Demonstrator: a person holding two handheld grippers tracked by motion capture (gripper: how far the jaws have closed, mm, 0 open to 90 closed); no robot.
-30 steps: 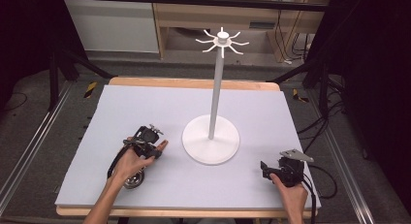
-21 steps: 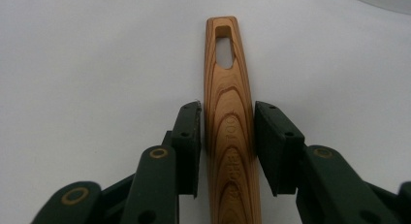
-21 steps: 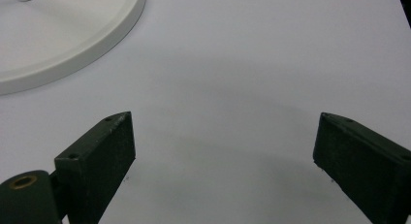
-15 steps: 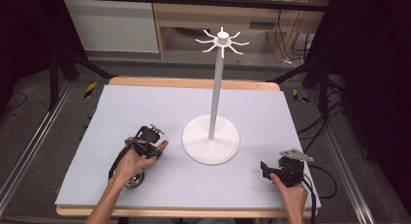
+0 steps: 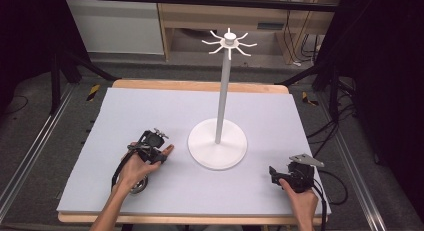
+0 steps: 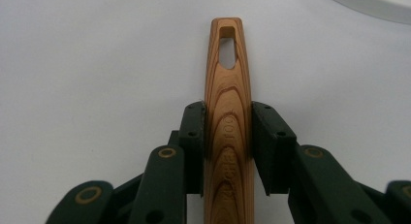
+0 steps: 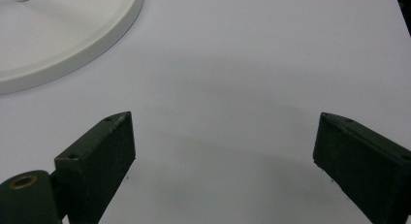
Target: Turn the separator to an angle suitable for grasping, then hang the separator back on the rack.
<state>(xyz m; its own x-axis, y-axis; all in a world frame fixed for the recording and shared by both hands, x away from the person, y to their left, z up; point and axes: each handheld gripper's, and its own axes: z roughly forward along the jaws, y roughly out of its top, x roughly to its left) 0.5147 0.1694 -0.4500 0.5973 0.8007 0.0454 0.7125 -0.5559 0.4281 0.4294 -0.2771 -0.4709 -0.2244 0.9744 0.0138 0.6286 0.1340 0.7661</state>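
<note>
Wooden handle point(image 6: 228, 112) clamped between the left claw point(image 5: 159, 152) jaws, lying low over the desk point(image 5: 150, 111) at near left, hanging slot pointing toward the white stand point(image 5: 218, 143). Right claw point(image 7: 220, 151) spread apart, holding nothing, resting near right. Could pivot or slip out on lifting, being pinched only across the narrow shaft; could also miss the stand's small prongs point(image 5: 229, 42). Against the earlier frame: left jaws just closed further onto the handle; hands otherwise unmoved.

L gripper point(image 6: 227, 136): dk green-black jaws, brass-ringed pivots, sm screws in pads | R gripper point(image 7: 223, 151): same jaws, flat rect pads, grey 3-corner plate on top, blk cable | forearms bare, no sleeves
</note>
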